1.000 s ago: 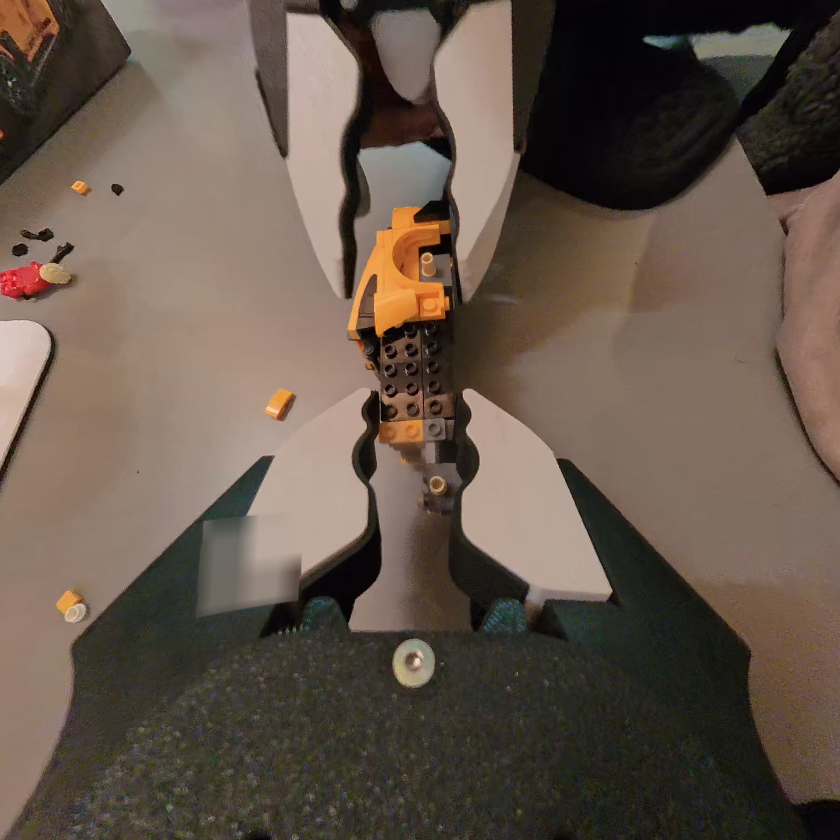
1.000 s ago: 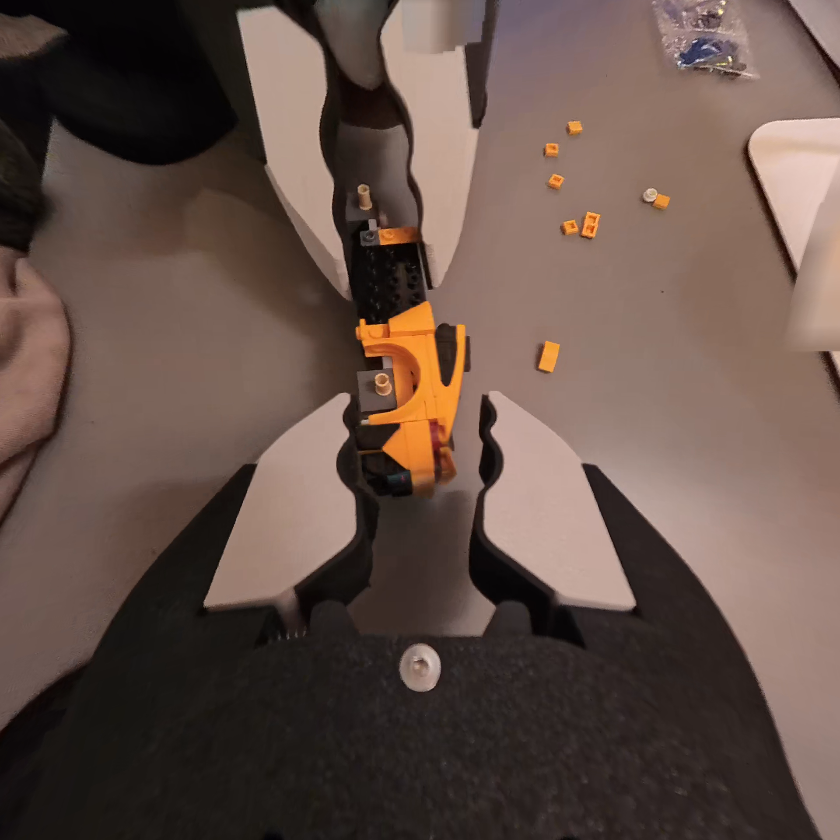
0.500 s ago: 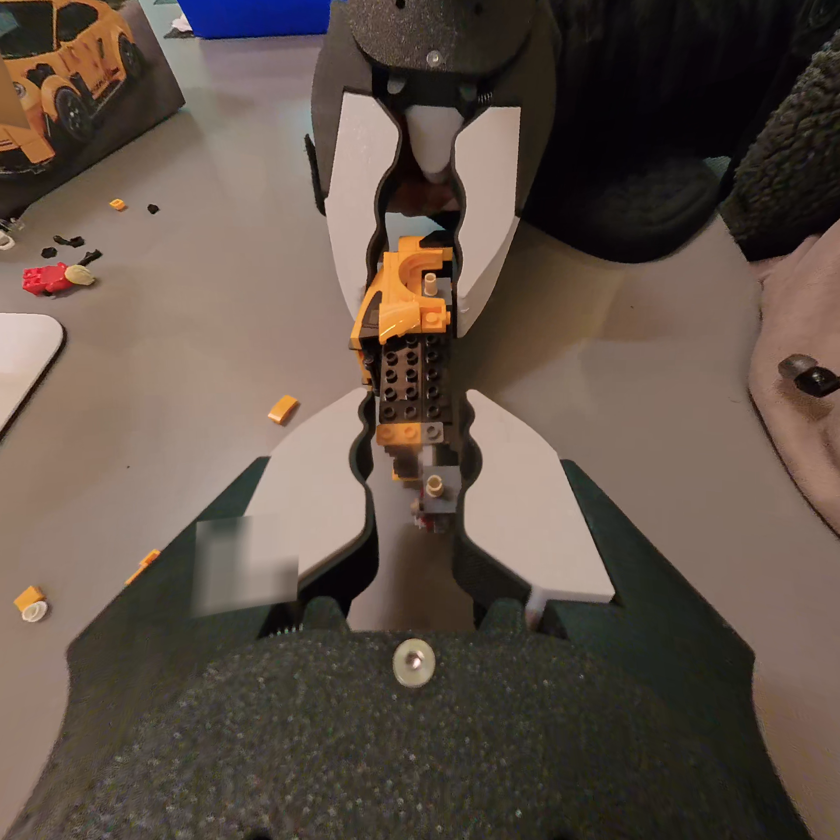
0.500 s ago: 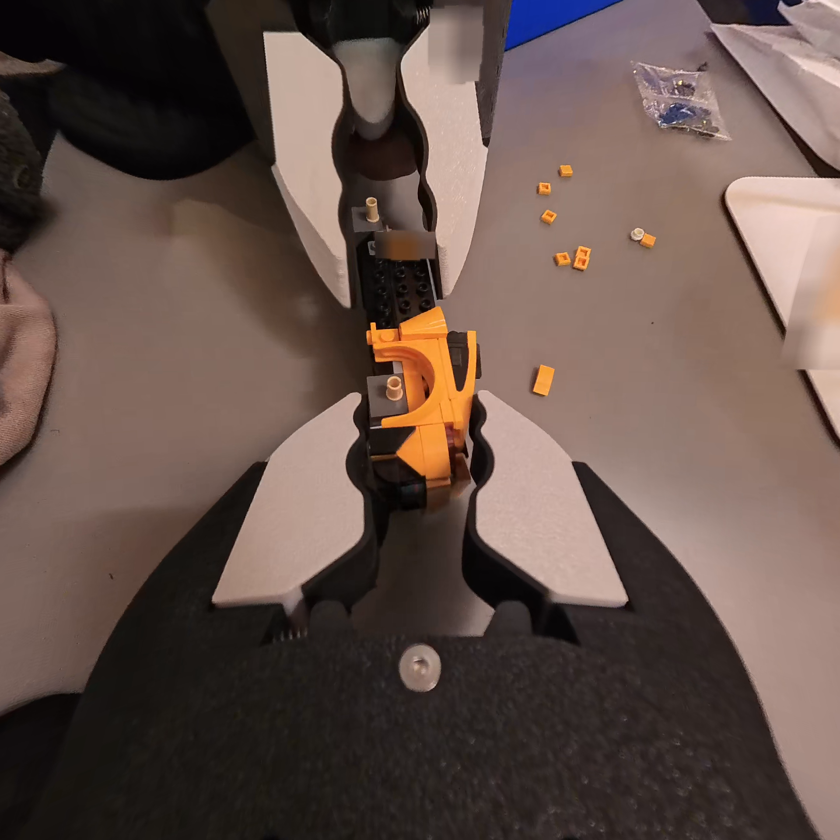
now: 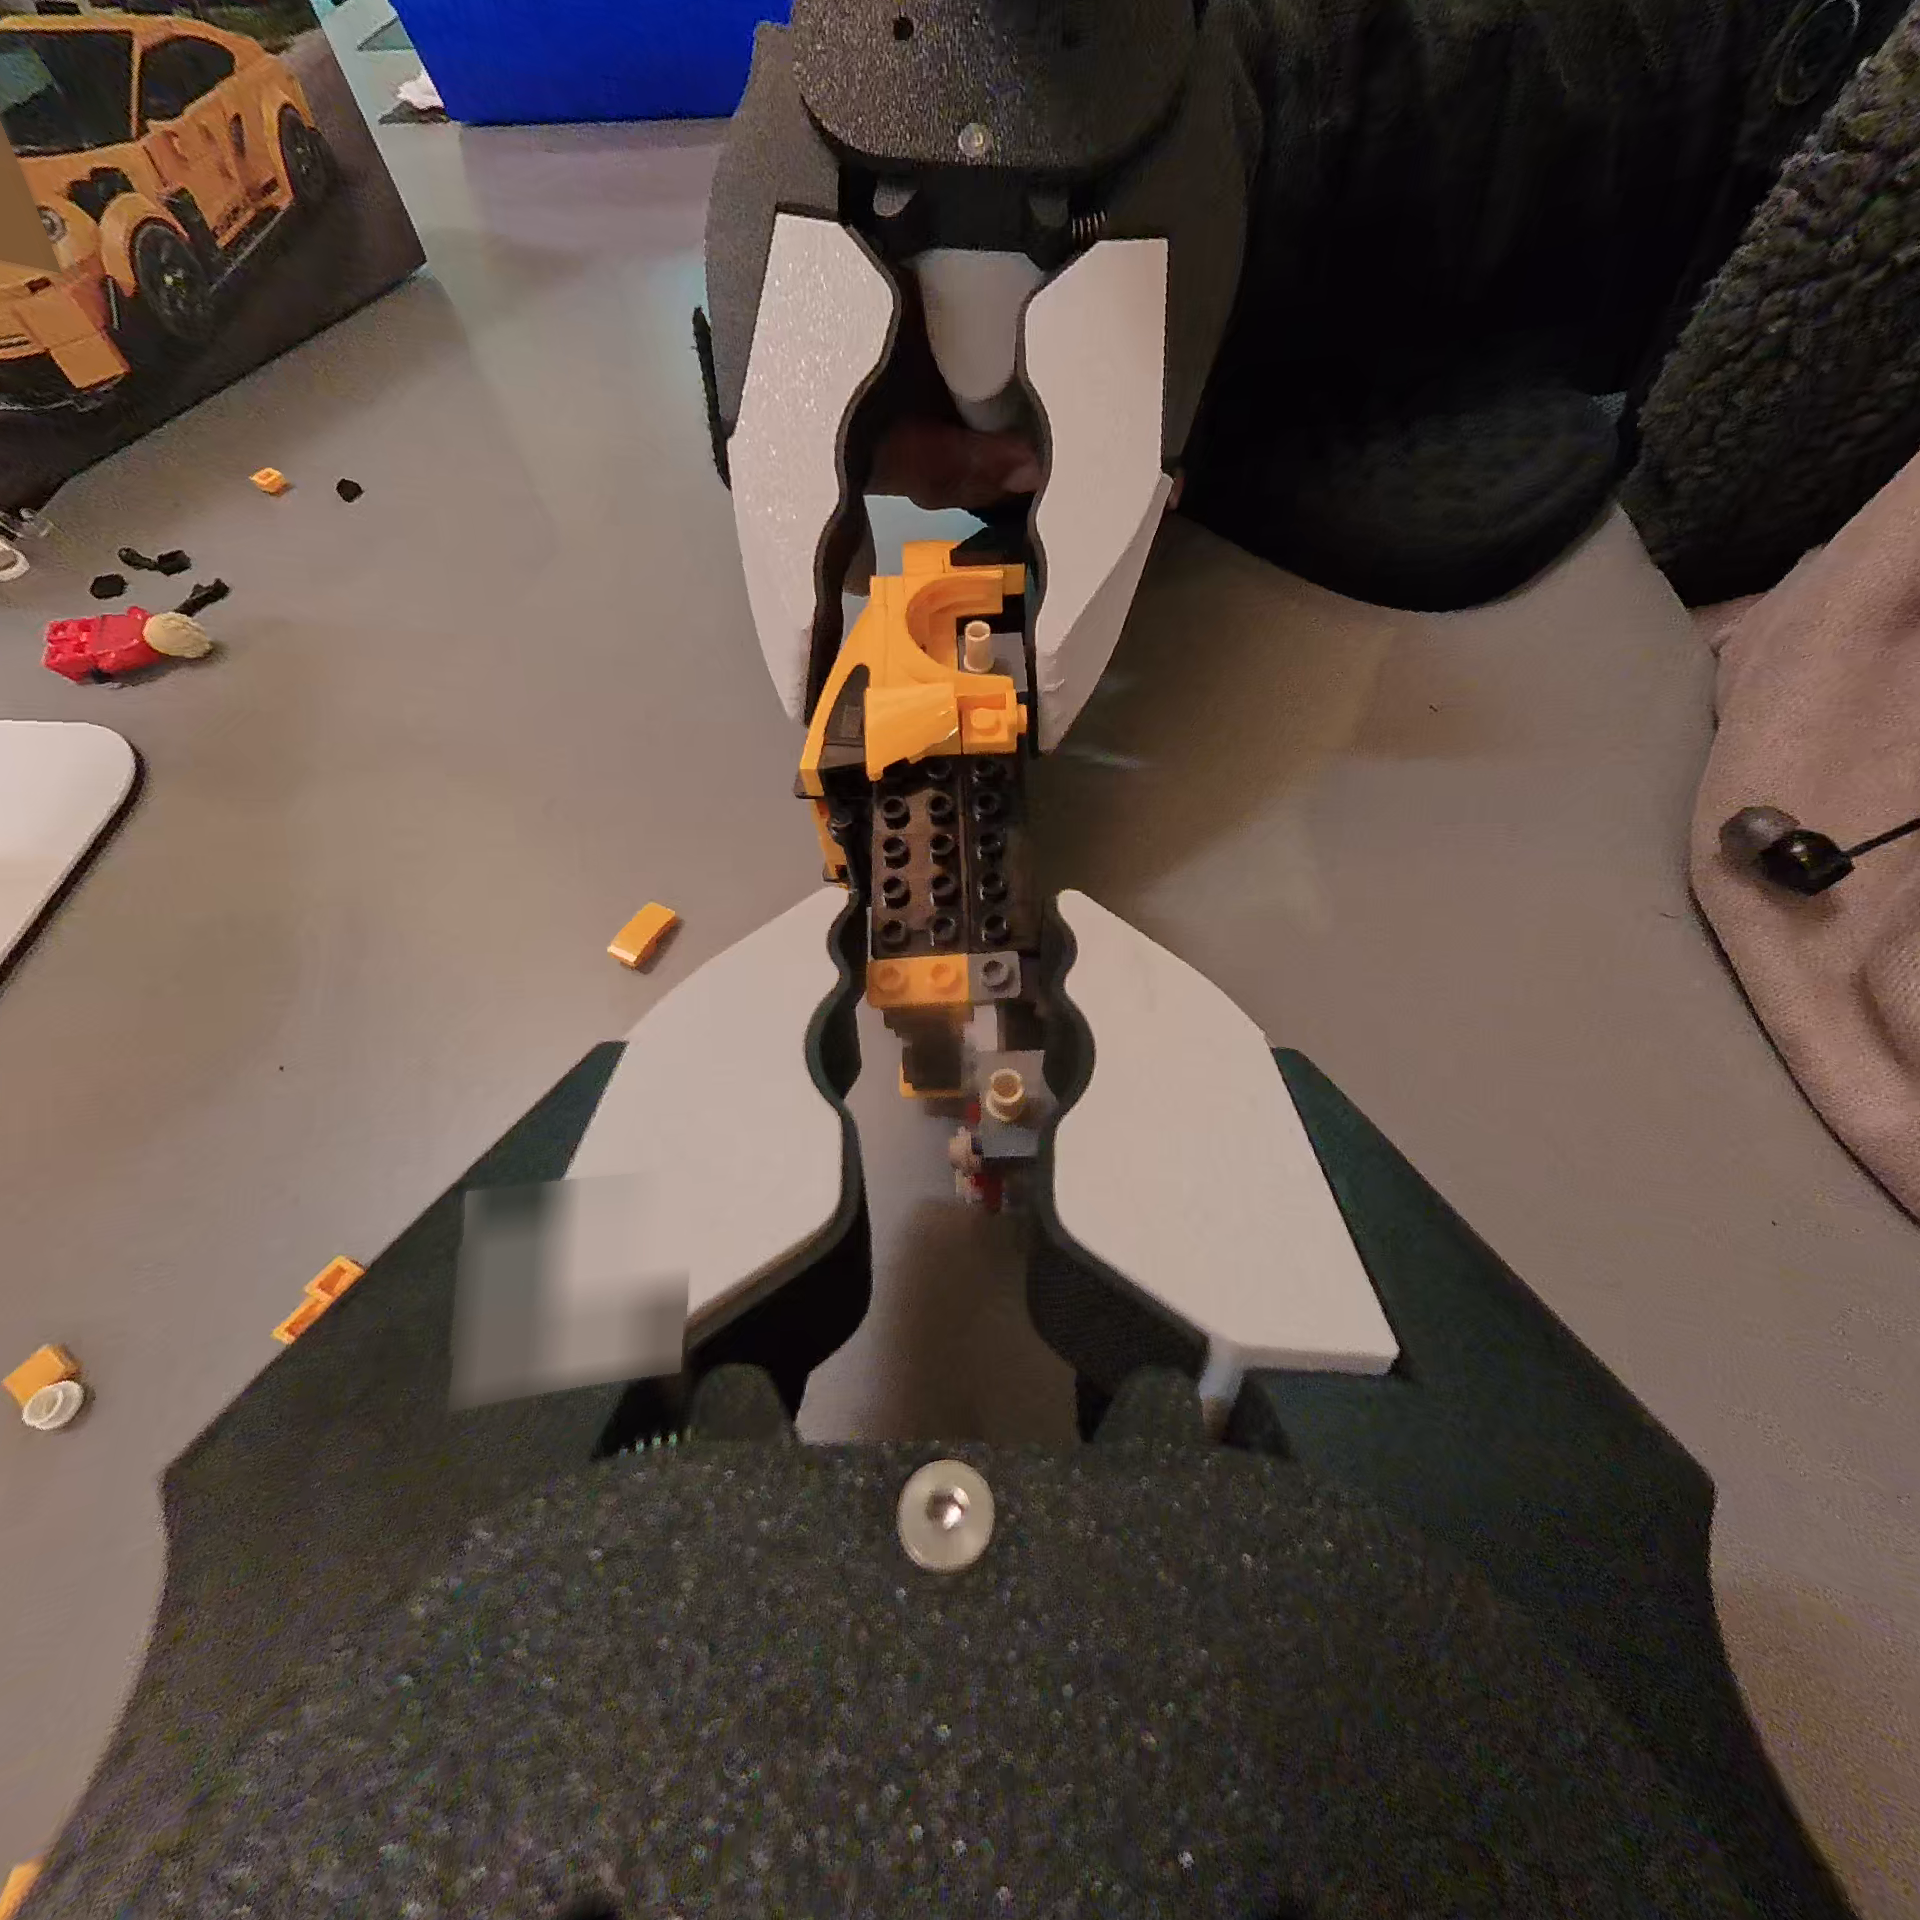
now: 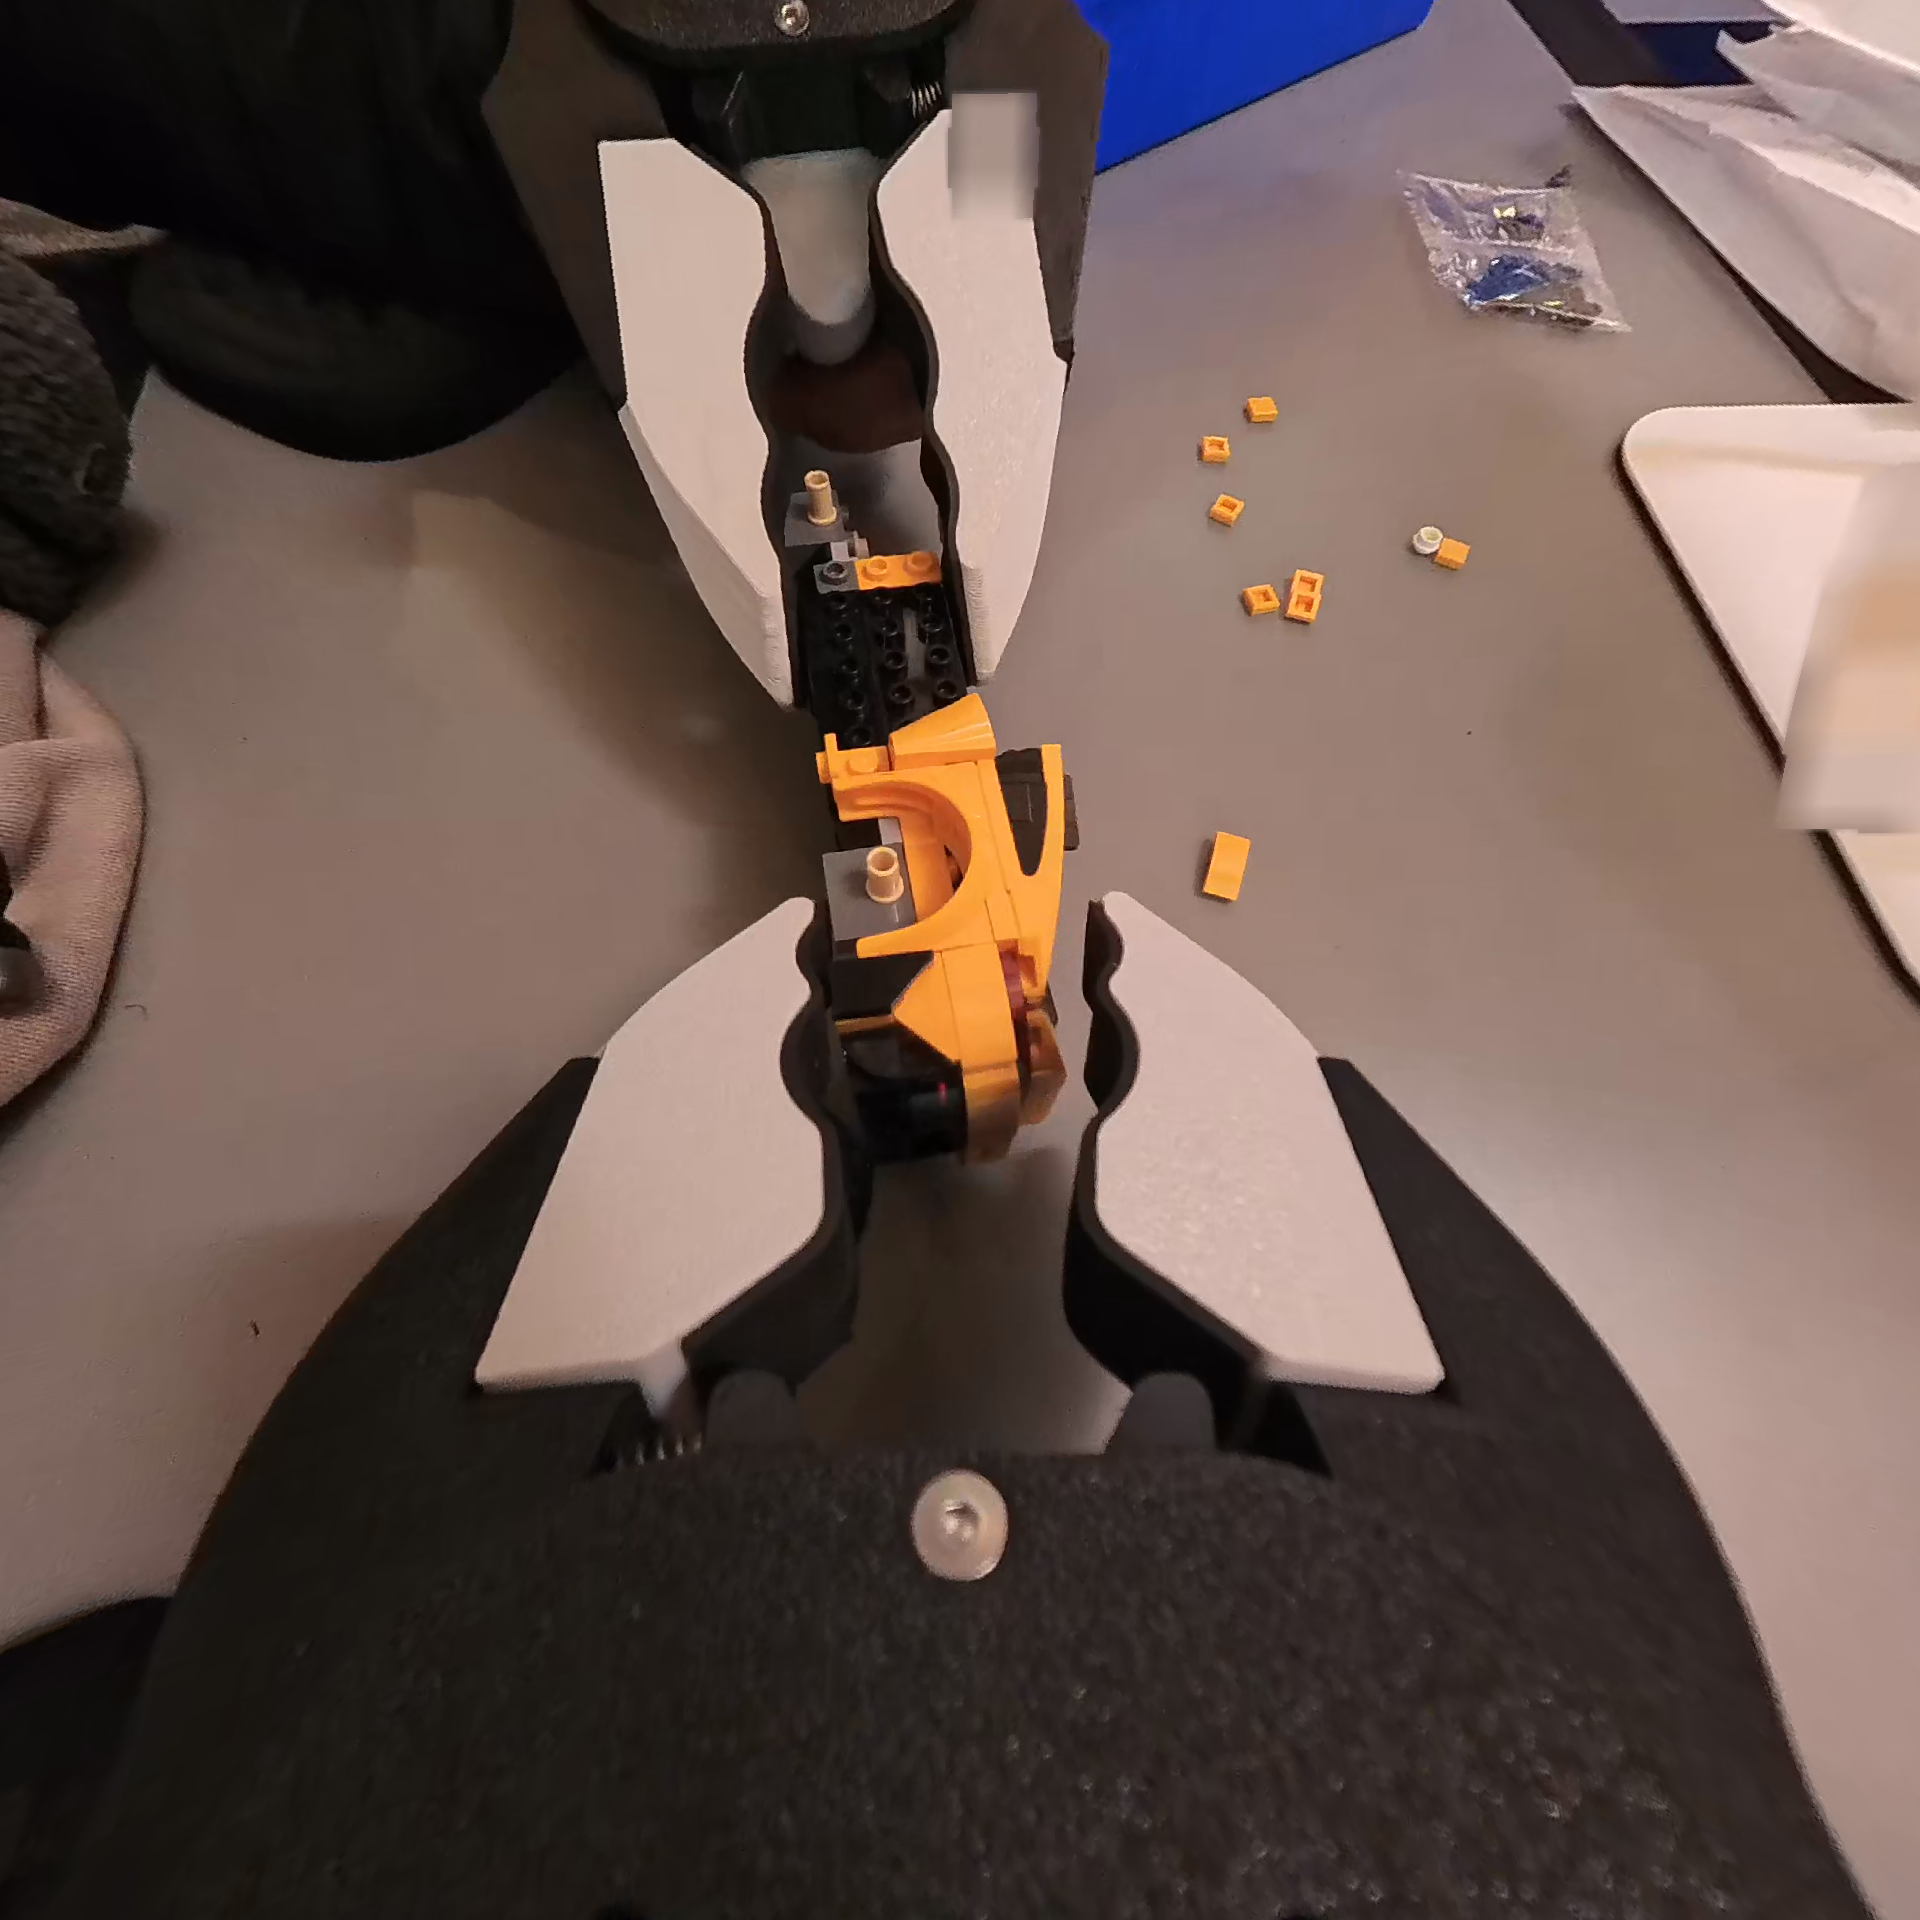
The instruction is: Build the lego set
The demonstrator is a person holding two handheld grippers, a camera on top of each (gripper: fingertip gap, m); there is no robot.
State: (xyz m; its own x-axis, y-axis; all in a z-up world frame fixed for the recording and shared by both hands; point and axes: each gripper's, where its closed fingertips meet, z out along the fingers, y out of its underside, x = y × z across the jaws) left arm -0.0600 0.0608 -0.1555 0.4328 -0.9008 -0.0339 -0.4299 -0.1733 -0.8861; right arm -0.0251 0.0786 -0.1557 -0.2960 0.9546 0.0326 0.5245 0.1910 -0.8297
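Landmark: the part-built orange-and-black toy-brick car body (image 5: 914, 707), lying lengthwise on the grey tabletop (image 5: 468, 727) btwn the two facing grippers.

Far left of the model, a printed box w/ an orange car pictured on it (image 5: 156, 208) is seen. A red brick piece (image 5: 99, 644) and the rounded corner of a white tray (image 5: 52, 800) lie nearer the left edge. Just left of the model lies a loose curved orange tile (image 5: 642, 933).

The model's black studded end is clamped by the left gripper (image 5: 951, 914), both pads pressed on its sides. Its orange wheel-arch end sits inside the right gripper (image 6: 951, 914), which is released: one pad is against the black side, but a gap shows btwn the other pad and the orange flank.

Right of the model, as seen from the right wrist, small orange pieces (image 6: 1278, 597) are scattered, w/ a clear plastic parts bag (image 6: 1507, 249) beyond them.
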